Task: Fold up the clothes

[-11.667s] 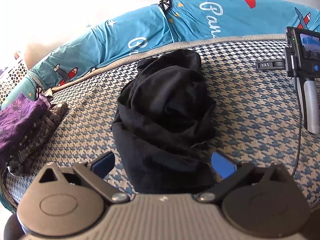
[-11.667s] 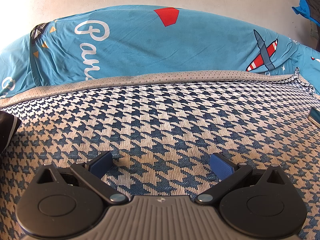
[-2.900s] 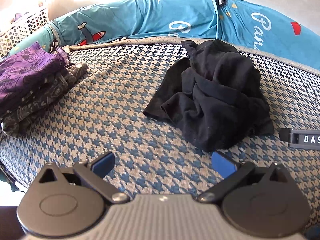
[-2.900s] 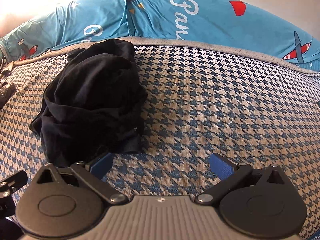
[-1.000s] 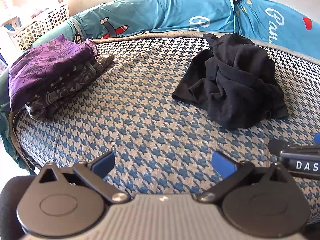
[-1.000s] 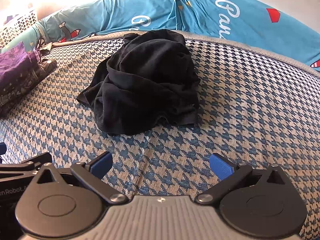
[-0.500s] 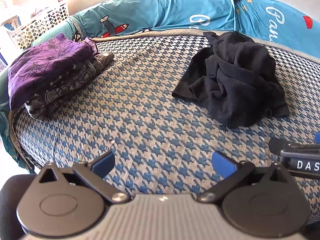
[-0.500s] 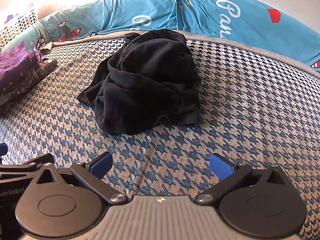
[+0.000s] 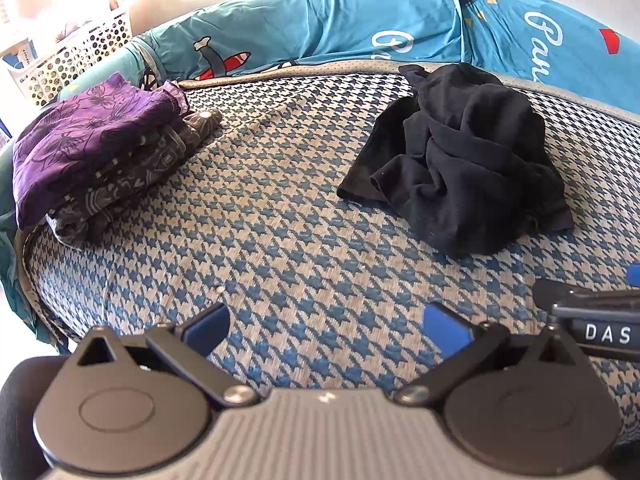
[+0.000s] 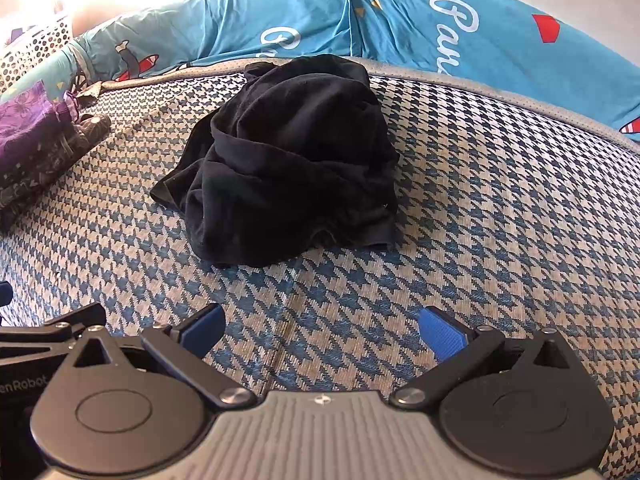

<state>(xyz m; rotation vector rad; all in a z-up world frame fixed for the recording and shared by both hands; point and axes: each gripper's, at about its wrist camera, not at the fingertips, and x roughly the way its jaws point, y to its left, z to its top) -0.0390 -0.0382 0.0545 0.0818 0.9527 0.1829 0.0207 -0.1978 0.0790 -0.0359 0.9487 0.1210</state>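
A crumpled black garment (image 9: 460, 160) (image 10: 292, 172) lies in a heap on the blue-and-cream houndstooth mattress (image 9: 280, 240) (image 10: 500, 208). My left gripper (image 9: 326, 326) hovers open over bare mattress, well short of the heap and to its left. My right gripper (image 10: 320, 328) is open too, just in front of the heap, nothing between its blue pads. The right gripper's body with "DAS" lettering (image 9: 600, 320) shows at the left wrist view's right edge. A folded stack with a purple flowered piece on top (image 9: 100, 148) (image 10: 36, 140) sits at the mattress's left corner.
A teal printed sheet (image 9: 360, 28) (image 10: 440, 20) bunches along the far edge against the wall. A white perforated laundry basket (image 9: 68, 64) stands beyond the left corner. The mattress edge drops off at the left (image 9: 28, 264).
Over the last second both grippers barely shifted; the views crept slightly. Earlier, the left gripper drew back from the black heap and swung left, bringing the folded stack into view.
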